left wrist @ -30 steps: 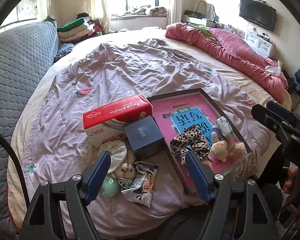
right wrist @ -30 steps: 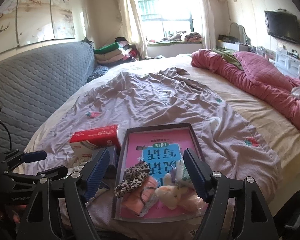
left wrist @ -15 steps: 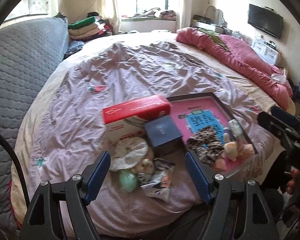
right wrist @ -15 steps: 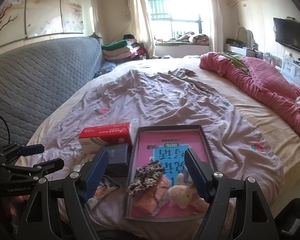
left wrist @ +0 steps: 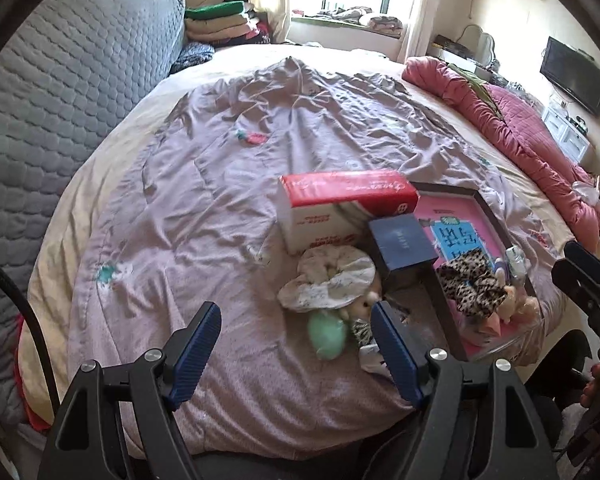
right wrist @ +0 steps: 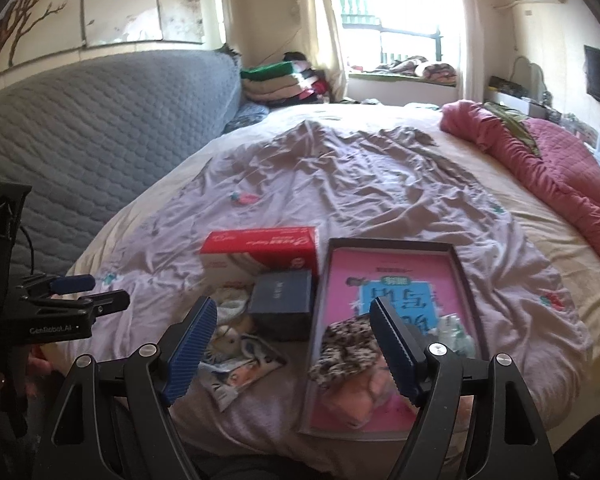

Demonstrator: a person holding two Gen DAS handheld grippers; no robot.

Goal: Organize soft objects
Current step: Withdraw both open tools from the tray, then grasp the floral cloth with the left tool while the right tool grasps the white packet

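A dark-framed tray (left wrist: 446,190) (right wrist: 462,264) with a pink book inside lies on the bed. A leopard-print scrunchie (left wrist: 470,280) (right wrist: 350,344), a small plush and a peach item rest in the tray. Left of the tray sit a white floral cloth (left wrist: 328,280), a mint-green soft toy (left wrist: 327,334), a small plush (right wrist: 226,338) and a printed pouch (right wrist: 240,372). My left gripper (left wrist: 296,344) hangs open above the bedsheet, left of that pile. My right gripper (right wrist: 294,346) is open over the pile and tray edge, holding nothing.
A red-and-white tissue box (left wrist: 342,208) (right wrist: 260,256) and a navy box (left wrist: 402,246) (right wrist: 282,302) stand beside the tray. A pink quilt (left wrist: 512,128) lies along the right side, and a grey padded headboard (left wrist: 60,100) on the left. Folded clothes (right wrist: 280,84) are stacked at the back.
Both grippers have shifted left across the bed, so the tray and pile now sit further right in each view. The jaws stay open and empty.
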